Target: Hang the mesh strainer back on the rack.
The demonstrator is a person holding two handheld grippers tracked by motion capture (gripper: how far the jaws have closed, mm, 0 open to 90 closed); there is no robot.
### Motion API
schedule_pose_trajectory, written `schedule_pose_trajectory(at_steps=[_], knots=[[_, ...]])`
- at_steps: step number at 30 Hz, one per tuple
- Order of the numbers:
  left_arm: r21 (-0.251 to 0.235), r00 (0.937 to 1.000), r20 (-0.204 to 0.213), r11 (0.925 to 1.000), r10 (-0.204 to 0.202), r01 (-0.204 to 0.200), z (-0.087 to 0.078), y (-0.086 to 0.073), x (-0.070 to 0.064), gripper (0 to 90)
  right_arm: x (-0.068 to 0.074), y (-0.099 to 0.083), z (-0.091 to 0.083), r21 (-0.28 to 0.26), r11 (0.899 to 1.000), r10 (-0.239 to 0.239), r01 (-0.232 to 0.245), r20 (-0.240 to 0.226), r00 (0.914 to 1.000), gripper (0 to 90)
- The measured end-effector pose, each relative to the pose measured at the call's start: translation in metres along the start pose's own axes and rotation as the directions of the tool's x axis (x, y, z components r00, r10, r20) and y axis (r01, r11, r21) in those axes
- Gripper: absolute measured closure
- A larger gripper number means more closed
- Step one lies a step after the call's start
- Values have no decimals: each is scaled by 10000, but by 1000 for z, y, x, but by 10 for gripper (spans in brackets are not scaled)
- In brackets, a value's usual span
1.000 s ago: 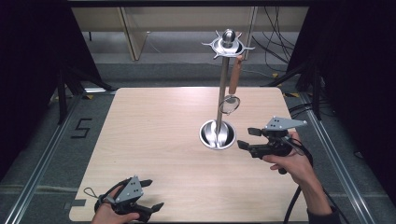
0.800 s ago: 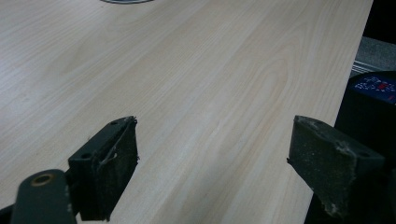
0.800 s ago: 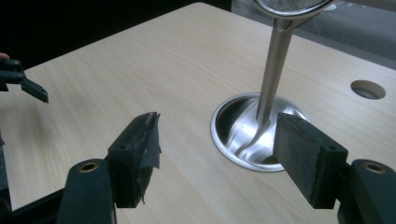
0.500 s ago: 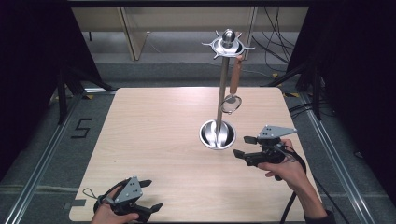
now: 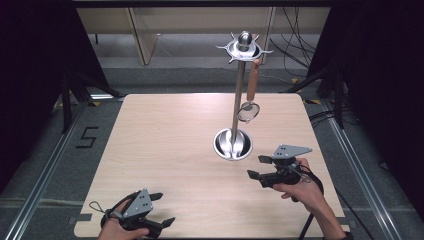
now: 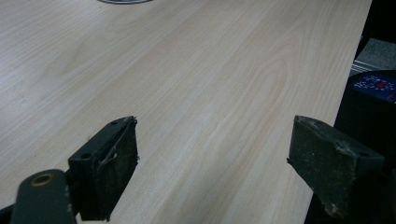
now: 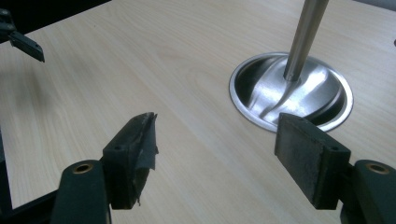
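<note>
- My right gripper (image 5: pixel 260 167) hangs just above the table (image 5: pixel 165 150) near its right front, jaws wide apart with nothing between them; in the right gripper view the two pads (image 7: pixel 133 156) frame bare wood.
- Just ahead of it and slightly to its left stands the rack's round steel base (image 5: pixel 233 145), close but not touching. In the right gripper view the base (image 7: pixel 289 93) sits beyond the far jaw.
- From that base the steel pole (image 5: pixel 238 97) rises straight up to a hooked crown (image 5: pixel 243 47).
- The small strainer (image 5: pixel 248 111) hangs from a hook on the crown's right side, wooden handle (image 5: pixel 253 80) upward, its long axis vertical and parallel to the pole, bowl well above the tabletop.
- So the strainer lies forward and well up from my right gripper; I judge that a reach to it calls for a climb more than a forward push.
- My left gripper (image 5: pixel 160 210) rests at the near edge, left of centre, jaws also wide and empty; it is well apart from the rack, so the right hand (image 5: pixel 300 187) is clearly the nearer one.
</note>
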State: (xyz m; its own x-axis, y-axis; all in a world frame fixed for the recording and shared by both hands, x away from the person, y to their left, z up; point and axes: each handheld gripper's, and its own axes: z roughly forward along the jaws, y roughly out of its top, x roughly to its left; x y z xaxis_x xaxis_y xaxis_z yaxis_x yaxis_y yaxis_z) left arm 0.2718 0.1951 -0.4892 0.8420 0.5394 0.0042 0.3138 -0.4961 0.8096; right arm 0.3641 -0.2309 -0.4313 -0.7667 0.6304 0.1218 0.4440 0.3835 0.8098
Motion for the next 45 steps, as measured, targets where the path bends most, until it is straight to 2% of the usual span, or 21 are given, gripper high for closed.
schedule_pose_trajectory(at_steps=[3,4,9,13,17,19,20,24,25,26,27,28,32,33,34,35,37,41,42,43,45], knots=[[-1,10000,5,10000,5,-5,0,0,0,152,0,-3,1,0,10000,-72,72,58,10000,301],[-5,10000,1,10000,7,-7,0,0,0,152,2,-5,2,7,9999,165,-165,68,9998,302],[1,10000,9,10000,-4,4,0,0,0,152,1,-12,5,3,10000,6,-6,43,10000,300],[9,10000,4,10000,6,-6,0,0,0,152,3,-19,6,281,9992,281,-281,17,9996,298],[19,10000,-10,10000,-3,3,0,0,0,152,3,-23,6,231,9992,324,-325,72,9994,298],[15,10000,20,10000,-39,39,0,0,-1,153,1,-25,7,161,9999,-29,28,57,10000,296],[40,10000,-5,10000,-13,13,0,0,0,153,3,-27,6,312,9986,423,-426,107,9990,296],[35,10000,-18,10000,-11,11,-1,0,0,152,3,-32,7,171,9992,353,-356,166,9992,295],[34,10000,-22,10000,-8,8,-1,0,0,152,4,-33,6,298,9979,565,-567,81,9984,295],[31,10000,-20,10000,-9,9,-1,0,0,152,2,-35,7,191,9993,310,-314,190,9993,294],[34,10000,-23,10000,0,0,-1,0,0,152,4,-37,7,343,9983,461,-463,75,9989,294],[14,10000,0,10000,-35,35,0,0,0,152,3,-39,8,334,9989,313,-314,53,9995,292],[19,10000,-7,10000,-33,33,0,0,0,152,5,-46,8,411,9985,349,-353,89,9994,292],[15,10000,-9,10000,-32,32,0,0,0,152,8,-49,8,510,9965,660,-664,88,9978,292],[24,10000,2,10000,-30,30,0,0,0,152,8,-49,8,510,9965,660,-664,88,9978,292],[14,10000,-1,10000,-33,33,0,0,-1,152,6,-52,7,467,9983,337,-342,117,9994,292],[21,10000,-15,10000,-28,28,0,0,0,152,6,-54,7,486,9984,282,-289,168,9995,292],[15,10000,-98,10000,7,-7,0,0,0,152,7,-61,7,457,9975,522,-532,219,9984,292],[30,9999,-109,10000,12,-12,0,0,0,152,6,-62,7,512,9977,440,-448,166,9989,291],[27,9999,-110,10000,20,-19,0,0,-1,152,8,-63,7,468,9970,610,-619,214,9979,291],[26,9999,-108,10000,16,-16,0,0,-1,152,7,-63,7,414,9984,373,-381,216,9991,291]])
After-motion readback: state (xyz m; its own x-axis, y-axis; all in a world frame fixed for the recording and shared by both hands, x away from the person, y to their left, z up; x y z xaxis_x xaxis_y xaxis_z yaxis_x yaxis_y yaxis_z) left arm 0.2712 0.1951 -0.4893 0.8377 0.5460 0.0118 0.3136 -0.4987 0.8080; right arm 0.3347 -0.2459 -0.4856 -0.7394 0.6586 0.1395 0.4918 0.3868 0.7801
